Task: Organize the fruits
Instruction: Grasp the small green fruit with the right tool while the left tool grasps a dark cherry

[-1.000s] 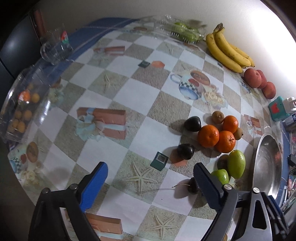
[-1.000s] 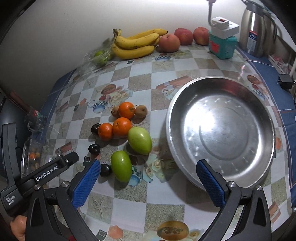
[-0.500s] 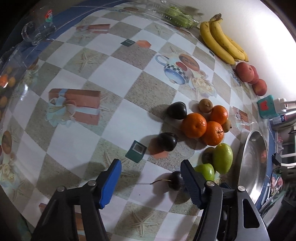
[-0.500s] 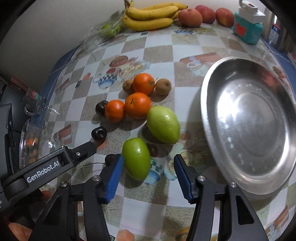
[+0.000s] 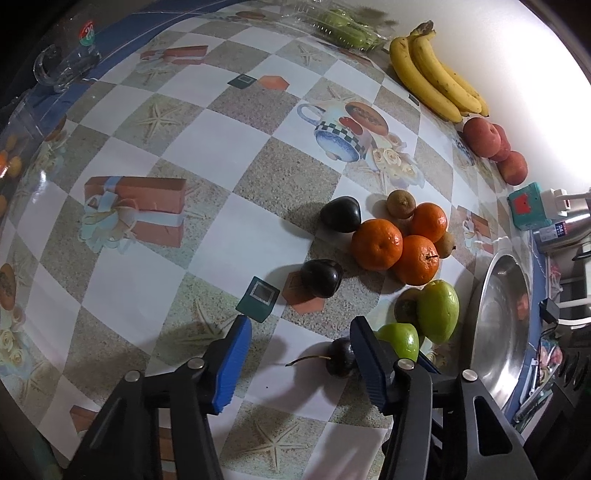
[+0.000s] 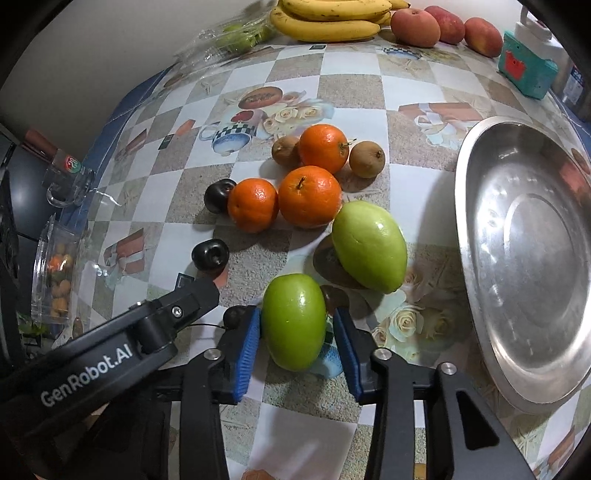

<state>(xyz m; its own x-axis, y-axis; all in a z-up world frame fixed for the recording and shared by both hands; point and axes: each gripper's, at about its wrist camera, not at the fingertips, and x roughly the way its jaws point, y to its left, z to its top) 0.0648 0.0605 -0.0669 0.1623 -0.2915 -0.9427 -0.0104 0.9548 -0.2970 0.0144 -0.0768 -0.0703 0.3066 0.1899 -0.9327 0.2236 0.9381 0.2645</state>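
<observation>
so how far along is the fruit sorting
Barely started: the steel bowl holds nothing. In hand: the right gripper brackets the nearer green fruit, apparently not yet clamped; the left gripper is open by a dark cherry. Oranges, the other green fruit and bananas remain out.

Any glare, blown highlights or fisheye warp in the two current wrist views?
Left wrist: wall at upper right blown out white, checker tablecloth bulges, corners vignetted. Right wrist: soft glare on the steel bowl and green fruit, bowl rim warped, fruit sharp with soft shadows.
</observation>
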